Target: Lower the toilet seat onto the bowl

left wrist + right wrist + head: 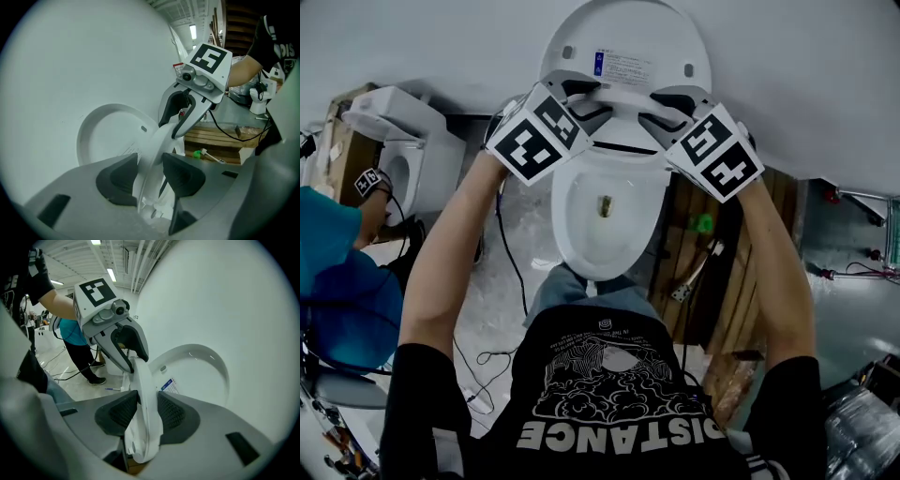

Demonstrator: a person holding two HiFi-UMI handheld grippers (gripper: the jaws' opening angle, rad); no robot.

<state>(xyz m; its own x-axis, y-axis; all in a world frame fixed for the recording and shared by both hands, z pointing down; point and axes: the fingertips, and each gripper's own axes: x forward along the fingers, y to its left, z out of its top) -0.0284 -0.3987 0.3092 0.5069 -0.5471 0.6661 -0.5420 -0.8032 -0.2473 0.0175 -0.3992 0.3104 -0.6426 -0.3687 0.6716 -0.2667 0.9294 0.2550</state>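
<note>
A white toilet stands against the wall, its lid (628, 42) raised upright. The toilet seat (623, 127) is tipped forward off the lid, above the open bowl (605, 211). My left gripper (586, 101) is shut on the seat's top edge on the left, and my right gripper (664, 108) is shut on it on the right. In the left gripper view the seat rim (152, 150) runs between the dark pads (119, 180) of that gripper (150, 164). In the right gripper view the seat rim (143, 380) is pinched between the jaws of that gripper (147, 404).
A second white toilet (403, 141) stands at the left, next to a person in a teal top (337, 272). Wooden pallets (722, 272) with a green object (703, 223) lie right of the bowl. Black cables (511, 262) trail over the floor at the left.
</note>
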